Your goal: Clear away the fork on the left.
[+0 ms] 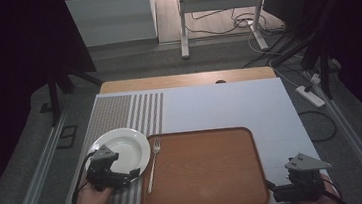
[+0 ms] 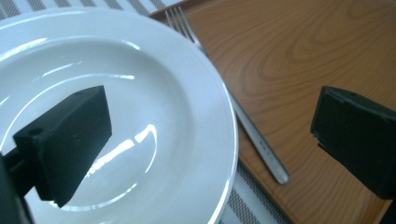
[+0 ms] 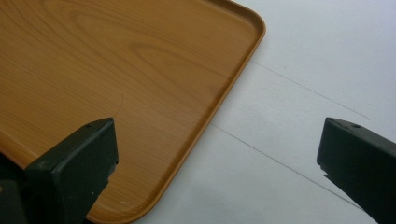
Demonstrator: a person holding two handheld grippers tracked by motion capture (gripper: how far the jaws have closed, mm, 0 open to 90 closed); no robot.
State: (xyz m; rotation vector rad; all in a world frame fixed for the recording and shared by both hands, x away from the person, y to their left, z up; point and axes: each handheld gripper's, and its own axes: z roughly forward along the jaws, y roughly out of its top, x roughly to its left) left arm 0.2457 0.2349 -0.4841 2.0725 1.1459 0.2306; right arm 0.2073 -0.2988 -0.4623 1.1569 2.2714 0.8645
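Plate at lower left, not yet gripped; left claw spread wide over its rim. Right claw released at tray corner.

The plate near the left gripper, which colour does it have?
The plate is plain glossy white, best seen in the left gripper view.

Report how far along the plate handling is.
Done: nothing looks moved yet; the white plate sits on the striped mat beside the wooden tray, and the fork lies along the tray's left edge. In hand: the left claw hangs open over the plate's rim. Left: gripping and moving it. The right claw waits open at the tray's corner.
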